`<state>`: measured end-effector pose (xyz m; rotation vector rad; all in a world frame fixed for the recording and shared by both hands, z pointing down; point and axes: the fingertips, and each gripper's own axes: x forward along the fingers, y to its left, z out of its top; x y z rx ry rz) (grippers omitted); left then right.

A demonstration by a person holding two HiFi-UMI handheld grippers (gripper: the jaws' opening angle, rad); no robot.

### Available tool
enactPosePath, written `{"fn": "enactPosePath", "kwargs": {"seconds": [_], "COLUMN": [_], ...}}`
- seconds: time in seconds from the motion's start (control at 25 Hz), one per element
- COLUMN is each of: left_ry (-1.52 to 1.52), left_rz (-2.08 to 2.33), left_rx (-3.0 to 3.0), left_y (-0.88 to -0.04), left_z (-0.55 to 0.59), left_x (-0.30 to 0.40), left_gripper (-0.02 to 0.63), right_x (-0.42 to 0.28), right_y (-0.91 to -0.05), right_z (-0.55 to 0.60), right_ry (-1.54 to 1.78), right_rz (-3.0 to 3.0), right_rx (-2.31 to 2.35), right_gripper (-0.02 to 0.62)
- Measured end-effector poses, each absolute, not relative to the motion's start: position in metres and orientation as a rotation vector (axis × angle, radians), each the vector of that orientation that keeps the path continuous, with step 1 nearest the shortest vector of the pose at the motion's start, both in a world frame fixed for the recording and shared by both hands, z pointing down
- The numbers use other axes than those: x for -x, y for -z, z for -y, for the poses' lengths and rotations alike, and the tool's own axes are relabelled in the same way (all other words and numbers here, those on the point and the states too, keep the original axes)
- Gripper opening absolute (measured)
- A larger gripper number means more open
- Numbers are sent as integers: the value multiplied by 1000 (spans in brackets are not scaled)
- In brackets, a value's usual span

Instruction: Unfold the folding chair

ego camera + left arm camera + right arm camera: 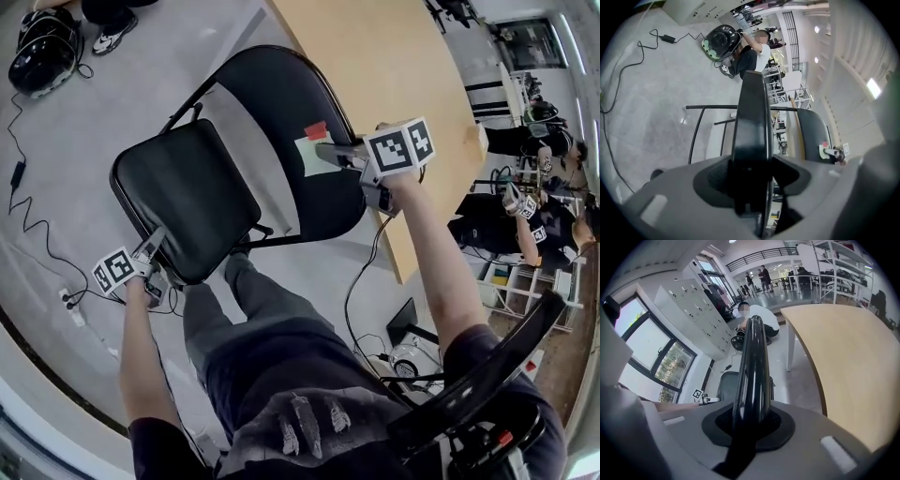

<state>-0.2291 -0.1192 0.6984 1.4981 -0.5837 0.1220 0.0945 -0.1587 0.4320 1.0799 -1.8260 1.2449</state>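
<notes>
The black folding chair stands opened out, its padded seat near level and its backrest towards the table. In the head view my left gripper is at the seat's near corner. The left gripper view shows the seat's edge between the jaws of the left gripper, with a sliver of gap on the right side, so they stand open. My right gripper is shut on the backrest's top rim, by red and pale tape. The right gripper's pads press on that rim.
A wooden table stands just behind the backrest. On the floor at the left lie a black helmet-like device, cables and a power strip. A person crouches further back. Other people work at the right.
</notes>
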Motion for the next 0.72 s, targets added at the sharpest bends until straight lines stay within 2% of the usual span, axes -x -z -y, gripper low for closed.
{"fn": "enactPosePath", "kwargs": {"seconds": [0.16,0.28,0.48,0.72], "left_ry": [-198,-113,-128,-100], "left_rz": [703,626,654,640], "left_rx": [-1470,-1482,-1445,-1456], "left_y": [-728,-735,-750,-767], "left_z": [113,120,119,123], "left_x": [254,227,247,253], "left_gripper": [247,258,282,285], "right_x": [-120,-147,-124,-125], "right_y": [-451,-444,-449,-457], "right_z": [162,151,148,149], "right_ry": [-1202,-1201,-1363,-1373], "right_rz": [1745,1684,1826,1843], "right_rx": [-1074,-1155,-1091,-1067], "right_gripper": [51,51,52,54]}}
